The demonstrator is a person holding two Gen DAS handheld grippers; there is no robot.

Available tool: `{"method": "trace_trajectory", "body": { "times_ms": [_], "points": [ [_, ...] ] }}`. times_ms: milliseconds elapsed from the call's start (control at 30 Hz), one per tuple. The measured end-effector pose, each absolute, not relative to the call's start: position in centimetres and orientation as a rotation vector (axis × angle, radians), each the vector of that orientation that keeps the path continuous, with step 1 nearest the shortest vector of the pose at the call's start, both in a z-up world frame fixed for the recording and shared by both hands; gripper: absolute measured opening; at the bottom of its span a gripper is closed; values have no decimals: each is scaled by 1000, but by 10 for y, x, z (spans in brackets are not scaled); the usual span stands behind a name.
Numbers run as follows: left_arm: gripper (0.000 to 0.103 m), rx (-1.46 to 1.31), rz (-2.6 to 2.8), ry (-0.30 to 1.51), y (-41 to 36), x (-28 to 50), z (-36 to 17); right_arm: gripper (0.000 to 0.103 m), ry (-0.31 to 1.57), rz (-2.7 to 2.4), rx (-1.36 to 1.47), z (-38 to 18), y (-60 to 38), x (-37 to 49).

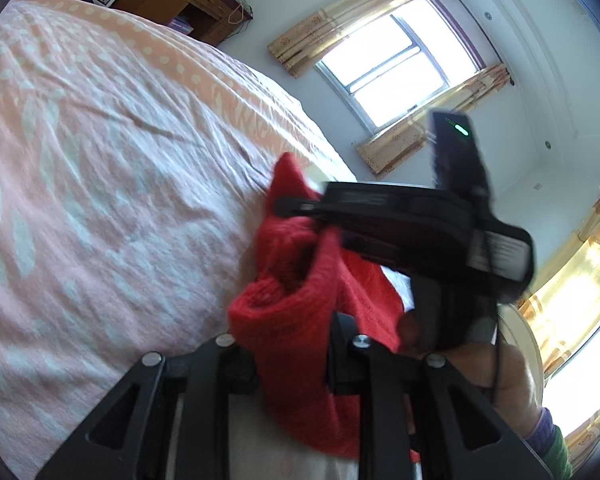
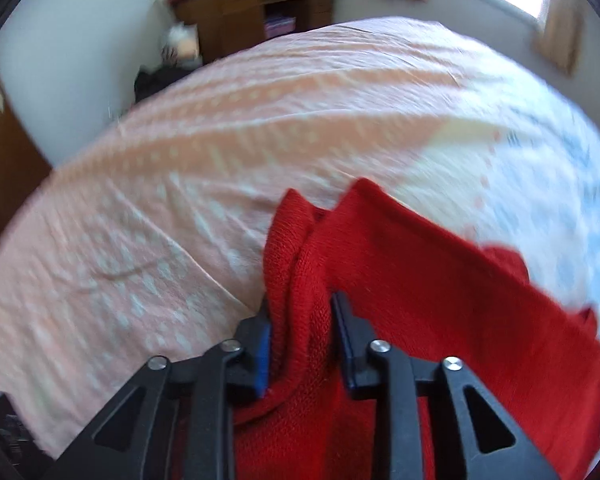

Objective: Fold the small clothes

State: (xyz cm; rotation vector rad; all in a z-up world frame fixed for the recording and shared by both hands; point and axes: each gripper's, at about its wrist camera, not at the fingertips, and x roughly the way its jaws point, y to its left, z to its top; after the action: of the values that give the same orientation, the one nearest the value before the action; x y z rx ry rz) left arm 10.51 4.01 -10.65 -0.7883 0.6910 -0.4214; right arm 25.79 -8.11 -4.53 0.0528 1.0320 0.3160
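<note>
Your right gripper was clamped on a bunched fold of the red knitted garment; the blue-faced pads pressed the knit from both sides, with two thicknesses of cloth rising between them. Your left gripper was likewise closed on the same garment, the knit gathered thickly between its fingers and hanging down below them. In the left wrist view the right gripper sat just above and beyond the left one, so both grips lay close together on one crumpled mass. The hand holding it showed at the lower right.

The garment was held above the pink dotted bedspread, apparently clear of it near the bed's edge, and it was bunched, not spread. The right wrist view was blurred, so the far hem could not be read.

The step in hand appeared to be lifting and opening the garment before the first fold. To do it well, you needed to draw the two grips apart until the knit hung flat between them, keep both clamps firm because loose knit slips and stretches, and lay the piece onto the open bedspread, well clear of the edge. Only then was a crease line worth choosing.
</note>
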Motion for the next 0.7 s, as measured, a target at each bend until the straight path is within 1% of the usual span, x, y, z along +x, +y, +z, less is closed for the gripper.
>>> {"method": "trace_trajectory", "body": {
  "times_ms": [133, 233, 433, 567, 700],
  "points": [
    [24, -752, -423, 714, 33, 105, -101, 20, 991, 346, 334, -39, -125, 246],
    [24, -666, -441, 726, 20, 104, -91, 17, 949, 359, 476, -32, -157, 232],
    [24, -383, -437, 676, -21, 89, -58, 13, 897, 350, 543, -21, -196, 206],
    [24, -168, -474, 615, -60, 74, -36, 13, 857, 330, 564, -12, -229, 191],
    [24, -34, -531, 555, -98, 60, -19, 12, 822, 302, 560, 0, -262, 181]
  ]
}}
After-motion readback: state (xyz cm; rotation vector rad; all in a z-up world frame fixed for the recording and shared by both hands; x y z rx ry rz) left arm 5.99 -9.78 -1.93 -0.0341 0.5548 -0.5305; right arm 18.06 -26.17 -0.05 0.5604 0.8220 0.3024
